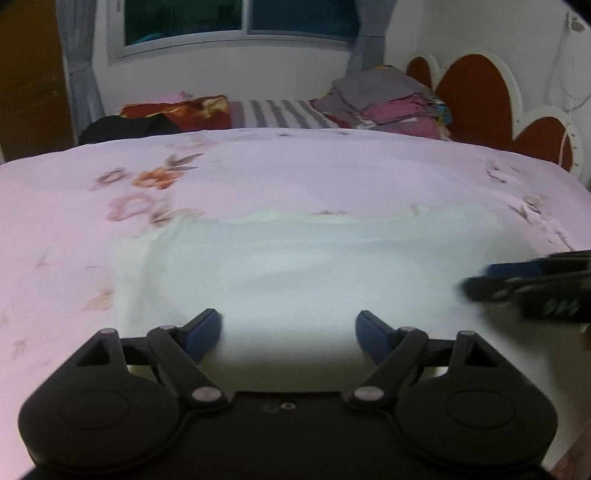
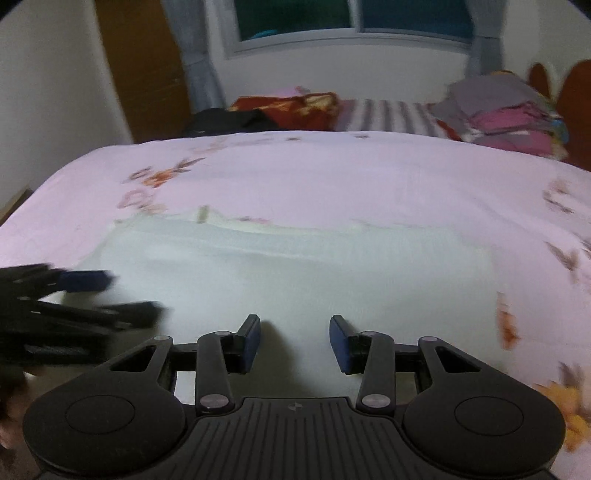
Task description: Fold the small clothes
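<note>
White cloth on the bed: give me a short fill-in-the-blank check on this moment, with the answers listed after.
1. The white cloth lies spread on a floral bedsheet coloured ____.
2. The left gripper has ____ between its fingers.
3. The right gripper is opened ____ than the left.
4. The stack of folded clothes sits beside the ____ headboard.

Answers: pink; nothing; narrower; red-brown

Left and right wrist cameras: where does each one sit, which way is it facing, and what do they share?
Left wrist: on the left gripper, looking forward and down over the white garment; own open fingers show, right gripper at the right edge.
Right wrist: on the right gripper, facing likewise; own parted fingers, left gripper at the left edge.
Shared: garment, pink floral bedsheet, window, folded pile.
</note>
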